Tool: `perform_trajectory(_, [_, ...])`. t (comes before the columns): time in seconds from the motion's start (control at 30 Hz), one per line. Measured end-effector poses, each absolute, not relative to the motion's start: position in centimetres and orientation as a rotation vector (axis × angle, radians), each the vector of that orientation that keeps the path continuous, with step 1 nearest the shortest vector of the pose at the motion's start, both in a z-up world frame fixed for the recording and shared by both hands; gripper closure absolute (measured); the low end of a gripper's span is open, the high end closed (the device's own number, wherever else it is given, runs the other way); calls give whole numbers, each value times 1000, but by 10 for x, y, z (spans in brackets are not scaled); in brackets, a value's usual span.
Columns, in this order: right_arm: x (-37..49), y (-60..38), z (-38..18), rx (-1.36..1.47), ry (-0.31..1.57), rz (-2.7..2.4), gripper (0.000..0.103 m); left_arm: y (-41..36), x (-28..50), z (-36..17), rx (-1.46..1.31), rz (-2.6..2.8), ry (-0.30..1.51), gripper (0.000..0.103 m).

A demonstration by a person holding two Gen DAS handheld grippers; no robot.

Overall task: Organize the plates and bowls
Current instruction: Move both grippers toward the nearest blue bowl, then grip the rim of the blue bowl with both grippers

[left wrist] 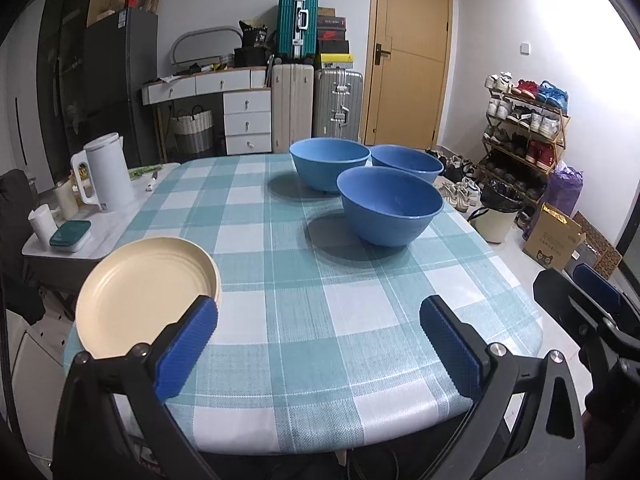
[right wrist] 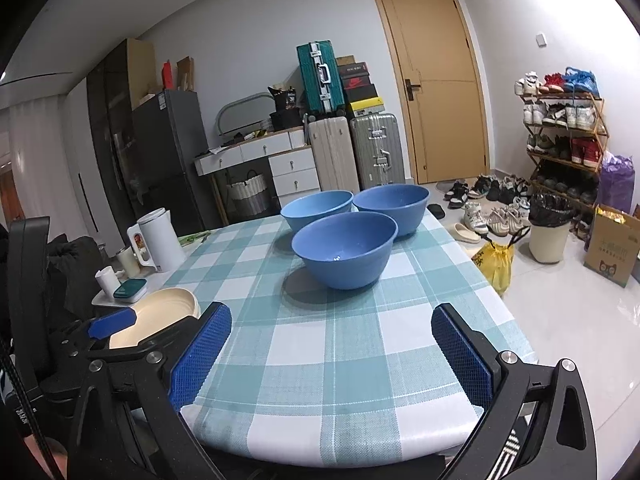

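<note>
From your left wrist view, your left gripper (left wrist: 318,322) gapes wide over the checked tablecloth (left wrist: 304,288), cream plate (left wrist: 146,292) near left, three blue bowls (left wrist: 390,206) far right; from your right wrist view, your right gripper (right wrist: 332,334) is equally wide, bowls (right wrist: 344,250) ahead.

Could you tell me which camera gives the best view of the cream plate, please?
The left wrist view: the plate shows nearly whole at the table's edge. In the right wrist view, the left gripper hides much of it.
</note>
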State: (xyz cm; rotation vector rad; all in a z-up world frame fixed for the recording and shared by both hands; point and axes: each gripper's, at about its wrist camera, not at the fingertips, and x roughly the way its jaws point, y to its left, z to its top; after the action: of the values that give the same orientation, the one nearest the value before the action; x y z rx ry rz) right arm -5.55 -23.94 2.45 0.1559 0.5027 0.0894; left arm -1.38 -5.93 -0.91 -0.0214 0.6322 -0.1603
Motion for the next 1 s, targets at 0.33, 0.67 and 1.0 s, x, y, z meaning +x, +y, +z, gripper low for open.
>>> perform_trajectory(0.33, [-2,-251,-15,223,621,97,1,-65,31,-39,-31,-198,750,1])
perform_trajectory(0.67, [88,-292,-14,319,685,94,1,-67,107,-35,-143,-236,829,1])
perform_trajectory(1.0, [206,-334,-9,435,779,112,1,-76,191,-29,-330,-291,997,2])
